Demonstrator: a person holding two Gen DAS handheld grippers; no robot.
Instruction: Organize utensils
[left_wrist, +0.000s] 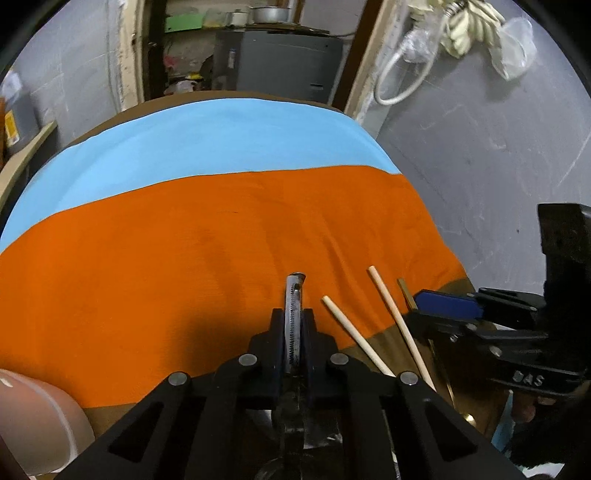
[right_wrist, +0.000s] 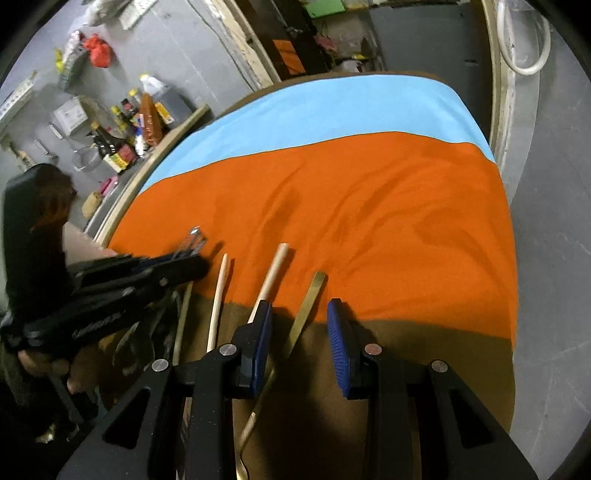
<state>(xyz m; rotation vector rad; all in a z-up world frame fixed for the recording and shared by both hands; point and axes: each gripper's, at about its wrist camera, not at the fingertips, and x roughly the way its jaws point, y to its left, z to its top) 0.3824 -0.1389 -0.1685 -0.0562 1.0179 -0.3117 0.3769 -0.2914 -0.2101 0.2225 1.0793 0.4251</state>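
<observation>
Brass-coloured flat handle (right_wrist: 309, 306) lies lengthwise between the wide-open right gripper (right_wrist: 300, 345) pads, over the orange cloth (right_wrist: 369, 229) edge; left gripper (left_wrist: 294, 325) clamps a metal utensil (left_wrist: 293, 295) alongside.

The metal utensil's (left_wrist: 294, 317) lower end hides behind the left tongs (left_wrist: 293, 332).
</observation>
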